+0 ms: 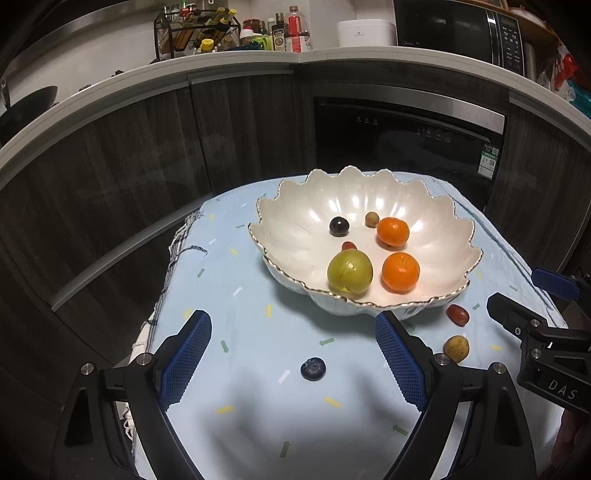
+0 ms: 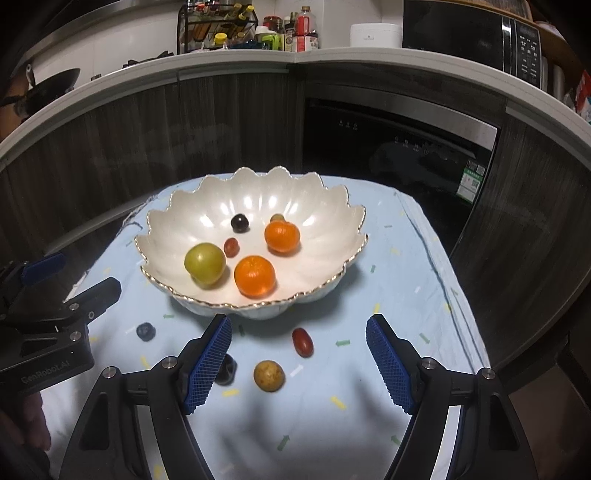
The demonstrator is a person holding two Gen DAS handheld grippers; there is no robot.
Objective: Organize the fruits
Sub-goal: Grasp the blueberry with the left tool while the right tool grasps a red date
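Left tool (image 1: 293, 360): fingers spread wide, nothing between the blue pads. It hovers above the table (image 1: 229, 280), which is draped in a light blue cloth with small coloured marks. A blueberry (image 1: 313, 368) lies on the cloth between the two fingers in the left wrist view, untouched.

Right tool (image 2: 299, 363): fingers likewise spread wide, gripping nothing. In the right wrist view a red grape-like fruit (image 2: 302, 342) and a round yellow-brown fruit (image 2: 269, 375) lie on the cloth between its fingers, neither in contact with a pad. A dark round fruit (image 2: 226, 369) sits just beside the left finger, partly hidden behind it.

White scalloped bowl (image 1: 295, 206) with a gold-edged rim stands on the cloth beyond both tools. Contents: a green fruit (image 1: 349, 272) at the near side, two oranges, one near (image 1: 400, 272) and one farther back (image 1: 392, 231), a small red fruit (image 1: 348, 246) behind the green one, a dark grape (image 1: 339, 226) and a small tan fruit (image 1: 371, 219) toward the rear.

Four fruits lie outside the bowl, all on the cloth near its front wall.

Background: dark cabinet fronts, a built-in appliance (image 2: 399, 147), and a counter carrying bottles (image 1: 293, 31) and a rack (image 1: 195, 31).
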